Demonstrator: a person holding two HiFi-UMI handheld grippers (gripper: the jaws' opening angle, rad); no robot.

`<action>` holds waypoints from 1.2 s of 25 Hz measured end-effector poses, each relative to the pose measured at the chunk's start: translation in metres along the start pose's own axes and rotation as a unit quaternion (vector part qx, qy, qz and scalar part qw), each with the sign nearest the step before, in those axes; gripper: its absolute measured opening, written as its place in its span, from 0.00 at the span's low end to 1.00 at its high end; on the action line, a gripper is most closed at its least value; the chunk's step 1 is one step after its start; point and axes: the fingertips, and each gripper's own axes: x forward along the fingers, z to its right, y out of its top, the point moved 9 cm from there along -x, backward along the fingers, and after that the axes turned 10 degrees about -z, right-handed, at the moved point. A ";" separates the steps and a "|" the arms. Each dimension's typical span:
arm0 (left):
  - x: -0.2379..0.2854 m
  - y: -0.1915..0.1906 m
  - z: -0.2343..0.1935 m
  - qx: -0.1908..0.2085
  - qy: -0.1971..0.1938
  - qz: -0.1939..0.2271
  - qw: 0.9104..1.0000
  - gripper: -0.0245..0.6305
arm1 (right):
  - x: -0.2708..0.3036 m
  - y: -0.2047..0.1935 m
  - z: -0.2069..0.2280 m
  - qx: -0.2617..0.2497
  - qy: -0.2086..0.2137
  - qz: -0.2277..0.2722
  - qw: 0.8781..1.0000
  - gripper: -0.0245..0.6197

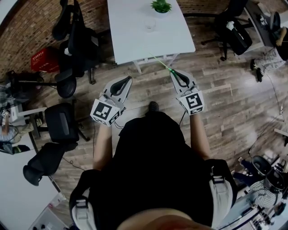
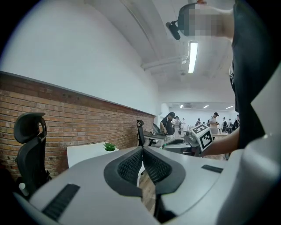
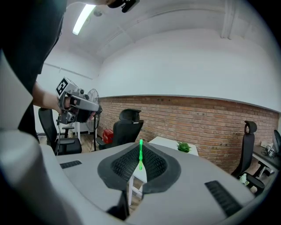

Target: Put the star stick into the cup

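The right gripper point(image 3: 140, 163) has its jaws closed together on the thin bright-green star stick point(image 3: 140, 154), pinched between the black ribbed pads point(image 3: 125, 163). In the right gripper view the stick stands along the line of the jaws and pokes out past their tips. In the head view its long axis runs from the right gripper point(image 1: 174, 72) slantwise up and to the left. The stick point(image 1: 167, 67) points towards the near edge of the white rectangular desk point(image 1: 130, 40), with its fine far end just over that edge. Which end bears the star I cannot tell.

The left gripper point(image 2: 142, 150) has its jaws pressed together with nothing between them. In the head view it point(image 1: 128, 80) is held beside the right one at about the same level, over the wooden plank floor point(image 1: 225, 103).

On the desk, well beyond the stick's tip, stands the clear glass cup point(image 1: 150, 23), upright. Just behind it, at the far edge, is a small green potted plant point(image 1: 160, 5). Black office chairs point(image 1: 63, 123) stand to the left of the person, and a red brick wall point(image 3: 210, 118) runs behind the desk.
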 end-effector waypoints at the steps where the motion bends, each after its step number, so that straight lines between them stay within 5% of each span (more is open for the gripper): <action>1: 0.003 0.001 0.001 -0.001 0.002 0.000 1.000 0.07 | 0.001 -0.002 0.005 -0.003 0.001 0.000 1.000 0.06; 16: 0.018 -0.004 0.001 -0.017 0.011 -0.009 1.000 0.07 | 0.009 -0.011 0.031 -0.009 0.009 -0.016 1.000 0.06; 30: 0.072 0.015 -0.049 0.002 -0.047 0.001 0.999 0.07 | 0.033 -0.002 0.054 0.003 -0.032 -0.035 0.999 0.06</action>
